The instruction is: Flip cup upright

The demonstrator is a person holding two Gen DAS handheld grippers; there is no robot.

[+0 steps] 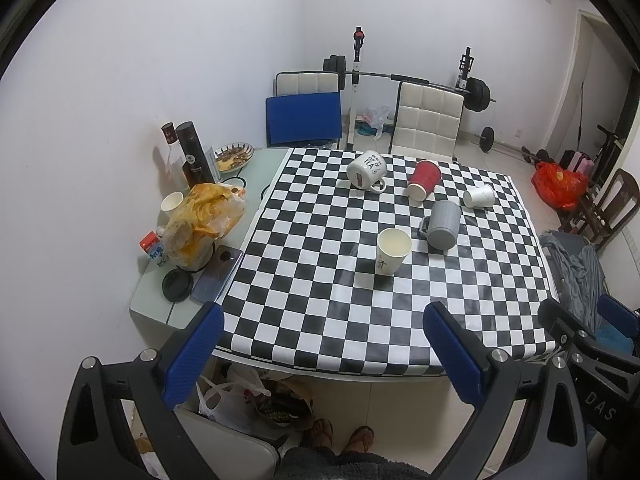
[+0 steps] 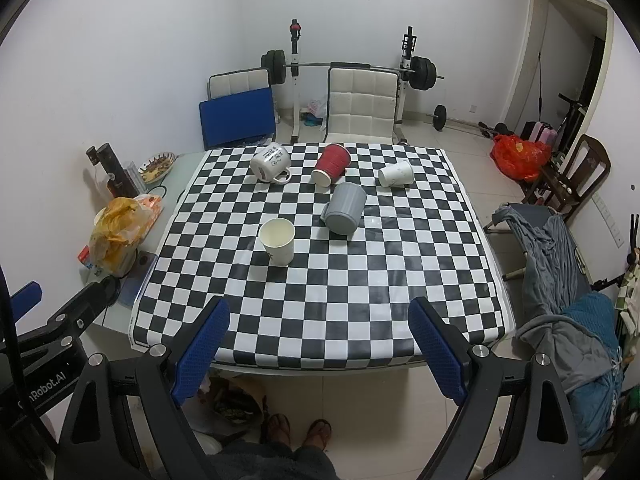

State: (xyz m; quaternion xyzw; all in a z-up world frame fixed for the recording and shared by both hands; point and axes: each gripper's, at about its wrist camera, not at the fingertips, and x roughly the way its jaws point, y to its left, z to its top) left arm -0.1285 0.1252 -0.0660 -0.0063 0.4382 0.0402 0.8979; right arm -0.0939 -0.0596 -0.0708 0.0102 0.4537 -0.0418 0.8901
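A: Left gripper, left wrist view. How do the jaws stand?

B: Spread wide, with nothing between the blue pads and nothing touched. It is held over the near edge of the checkered tablecloth.

A: And the right gripper?

B: The same: jaws wide apart, empty, held off the table's near edge, well short of every cup.

A: Where are the cups?

B: Five on the cloth. A cream paper cup stands upright nearest the grippers, mouth up. Just behind it a grey mug lies on its side, handle toward the left. Farther back, in a row from left to right, a white tea mug, a red ribbed paper cup and a small white paper cup all lie tipped over.

A: What does one view show that the other lacks?

B: The left wrist view takes in the side shelf more fully: a phone, a black lid, a small milk carton and a further upright paper cup beside the yellow bag. The right wrist view shows the grey garment over a bench more fully, and the doorway.
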